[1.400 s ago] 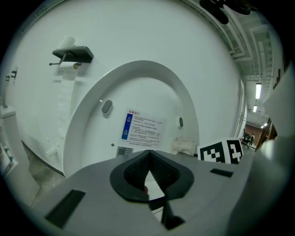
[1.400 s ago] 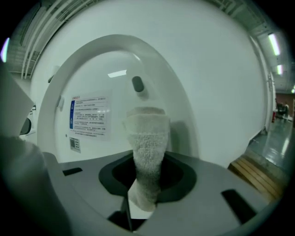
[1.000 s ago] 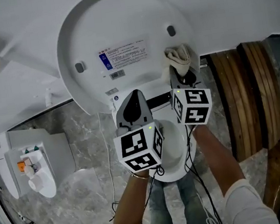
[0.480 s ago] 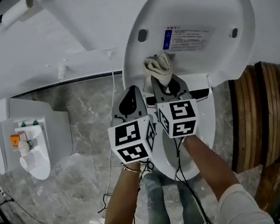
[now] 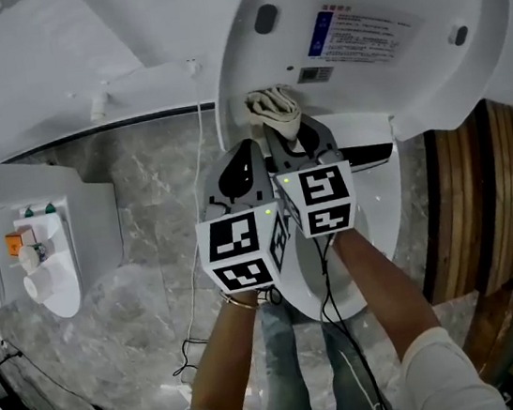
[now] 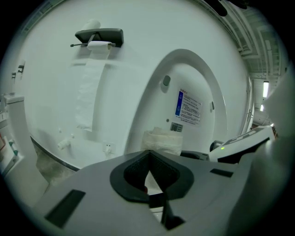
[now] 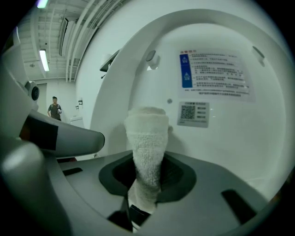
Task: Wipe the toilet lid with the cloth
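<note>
Wipe in progress, cloth on the lid.

Right gripper [image 5: 293,140]: fingers [image 7: 179,177] clenched on the cloth [image 7: 146,138]. The cloth is a rolled towel that stands up out of the grip, long axis along the gripper's own line. Its blunt tip is at the inner face of the raised toilet lid [image 5: 430,90]; I judge it touching, but the contact line itself is not visible.

Left gripper [image 5: 244,168]: fingers [image 6: 161,173] closed on nothing, just beside the right one. It is off the lid's left edge and plays no part, so the right hand is the working hand.

Key relation: the cloth sits low on the lid face, near the hinge end and close to the left rim. The unwiped face lies up and to the right of it in the head view.

Obstacles on that face: the printed label [image 7: 212,73], the QR sticker [image 7: 193,113] just right of the cloth tip, and a rubber bumper [image 5: 265,18] above.

Room: open bowl rim [image 5: 384,238] below, wooden panel [image 5: 465,208] well to the right. Next stroke probably sweeps rightward, under the sticker.
</note>
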`<state>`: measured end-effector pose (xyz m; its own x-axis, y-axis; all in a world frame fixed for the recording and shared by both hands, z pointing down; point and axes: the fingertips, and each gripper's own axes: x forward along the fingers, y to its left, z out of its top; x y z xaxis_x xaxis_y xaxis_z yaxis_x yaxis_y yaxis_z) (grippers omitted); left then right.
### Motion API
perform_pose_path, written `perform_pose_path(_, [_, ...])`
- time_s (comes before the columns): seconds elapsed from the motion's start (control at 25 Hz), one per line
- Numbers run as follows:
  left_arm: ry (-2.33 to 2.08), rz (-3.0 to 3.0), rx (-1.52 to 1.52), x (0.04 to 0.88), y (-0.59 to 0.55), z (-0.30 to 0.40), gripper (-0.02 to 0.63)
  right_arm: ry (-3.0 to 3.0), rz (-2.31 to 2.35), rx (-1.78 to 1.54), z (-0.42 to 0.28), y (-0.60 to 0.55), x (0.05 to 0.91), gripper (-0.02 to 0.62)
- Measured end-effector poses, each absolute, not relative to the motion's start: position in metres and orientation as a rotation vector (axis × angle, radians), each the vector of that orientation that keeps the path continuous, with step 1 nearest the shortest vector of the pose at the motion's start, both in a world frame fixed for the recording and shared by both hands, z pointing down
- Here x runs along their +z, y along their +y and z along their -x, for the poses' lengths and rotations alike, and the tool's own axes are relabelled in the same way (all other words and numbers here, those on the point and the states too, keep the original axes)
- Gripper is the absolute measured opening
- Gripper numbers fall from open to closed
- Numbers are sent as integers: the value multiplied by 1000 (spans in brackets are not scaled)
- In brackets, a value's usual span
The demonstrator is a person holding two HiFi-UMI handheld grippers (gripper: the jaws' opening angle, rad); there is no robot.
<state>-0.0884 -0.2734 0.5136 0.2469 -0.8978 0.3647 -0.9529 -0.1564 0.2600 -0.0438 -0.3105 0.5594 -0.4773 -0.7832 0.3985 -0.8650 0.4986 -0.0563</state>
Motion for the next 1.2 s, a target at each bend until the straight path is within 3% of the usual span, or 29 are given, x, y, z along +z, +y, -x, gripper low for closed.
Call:
perform_pose_path(0.6, [-1466, -2198, 234, 520, -293, -96, 9, -2055, -1883, 491, -220, -325, 572, 97])
perform_pose_path(1.0, [-1525, -2211, 270, 516, -297, -117, 9, -2033, -1862, 559, -238, -318, 580, 97])
perform_pose_path(1.2, [-1475, -2323, 113, 445, -275, -103, 9, -2142, -1775, 635, -212, -287, 536, 97])
